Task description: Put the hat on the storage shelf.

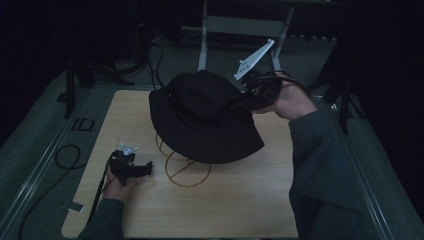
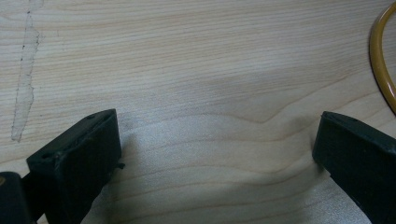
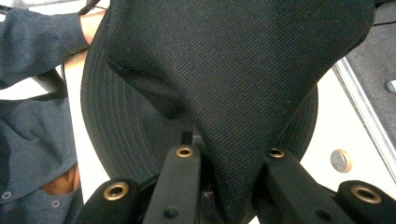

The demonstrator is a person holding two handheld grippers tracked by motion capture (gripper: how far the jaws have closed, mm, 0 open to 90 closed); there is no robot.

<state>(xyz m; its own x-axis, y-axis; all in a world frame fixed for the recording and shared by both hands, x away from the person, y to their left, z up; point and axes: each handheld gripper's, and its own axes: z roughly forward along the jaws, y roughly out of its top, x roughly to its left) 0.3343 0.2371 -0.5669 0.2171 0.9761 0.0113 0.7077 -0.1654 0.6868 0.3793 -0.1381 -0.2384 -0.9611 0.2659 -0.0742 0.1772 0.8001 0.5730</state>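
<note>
in the high view the right gripper [image 1: 252, 90] held the black hat [image 1: 205, 117] up over the desk's [image 1: 240, 200] far edge. in the left gripper view the left gripper [image 2: 217, 154] sat wide and empty on the wood. in the right gripper view the jaws pinched the hat's top.

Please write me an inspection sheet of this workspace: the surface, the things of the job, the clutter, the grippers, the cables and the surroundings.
Surface: light wooden table, with a faint scratch mark in the left gripper view.
Job's things: black bucket hat, lifted over a yellow wire stand; the hat hides the stand's upper part.
Clutter: nothing seen.
Grippers: right gripper is shut on the hat's crown fabric; left gripper is open, low over bare wood, holding nothing.
Cables: a black cable loops on the floor at the left; more cables lie beyond the table.
Surroundings: dark room, grey floor, a light metal frame behind the table.
</note>
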